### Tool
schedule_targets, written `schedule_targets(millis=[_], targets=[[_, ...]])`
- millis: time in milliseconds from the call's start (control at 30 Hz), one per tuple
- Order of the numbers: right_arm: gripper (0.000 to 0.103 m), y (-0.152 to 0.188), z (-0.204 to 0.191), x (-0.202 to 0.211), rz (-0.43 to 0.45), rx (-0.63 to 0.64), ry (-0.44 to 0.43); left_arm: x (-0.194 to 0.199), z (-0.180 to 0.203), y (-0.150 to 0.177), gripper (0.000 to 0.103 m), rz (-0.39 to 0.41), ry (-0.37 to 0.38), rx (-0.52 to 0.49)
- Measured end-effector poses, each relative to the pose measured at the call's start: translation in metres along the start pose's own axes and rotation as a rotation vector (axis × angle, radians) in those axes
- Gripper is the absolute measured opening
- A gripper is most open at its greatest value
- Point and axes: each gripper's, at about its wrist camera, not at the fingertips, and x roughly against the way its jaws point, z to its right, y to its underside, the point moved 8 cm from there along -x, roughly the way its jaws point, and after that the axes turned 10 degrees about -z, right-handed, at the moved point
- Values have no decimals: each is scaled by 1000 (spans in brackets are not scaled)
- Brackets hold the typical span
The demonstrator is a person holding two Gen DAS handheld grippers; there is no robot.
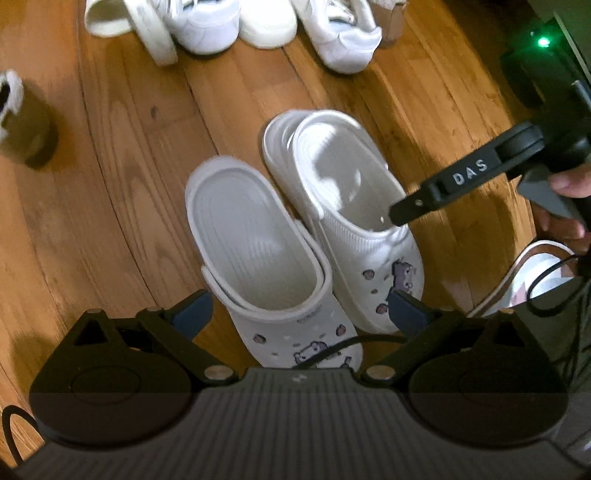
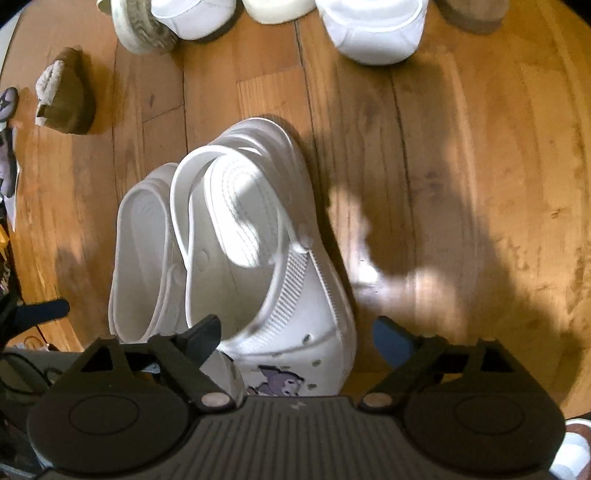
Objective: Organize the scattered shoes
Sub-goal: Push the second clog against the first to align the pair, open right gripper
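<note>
1. Right now two white clogs sit side by side on the wood floor, touching along their inner sides, toes toward the cameras.
2. Left clog lies between and just beyond the left gripper fingers; jaws spread wide, pads not touching it, nothing held.
3. Right clog sits under the right gripper; jaws spread wide, left finger over the shoe's opening, right finger out past its outer side over the floor. No pad presses on it, so released.
4. In the left wrist view one right gripper finger tip hangs over the right clog's opening; a person's hand holds that tool.
5. Both clogs are empty inside; cartoon charms on the toe tops; right clog's heel strap flipped back.
6. Row of white sneakers and slides lies along the far edge, well apart from the clogs.
7. Brown fleece-lined slipper off to the far left, alone.
</note>
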Motion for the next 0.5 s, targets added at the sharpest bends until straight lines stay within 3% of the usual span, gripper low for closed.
schedule_targets(millis=[133,333,400,500], targets=[[91,-3,0,-10,-27,-22,-14,-4,-21,-4,103,-9,41,90],[88,-7,-1,-30,-38,-37,-8,-12,-48,-8,103,-22,-10,158],[74,-7,-5,-35,-46,-30,-26,-14,-47,-9,103,-29,2,153],[66,-4,-20,-41,-97,45,12,-20,-41,-9,103,-43,-5,130]])
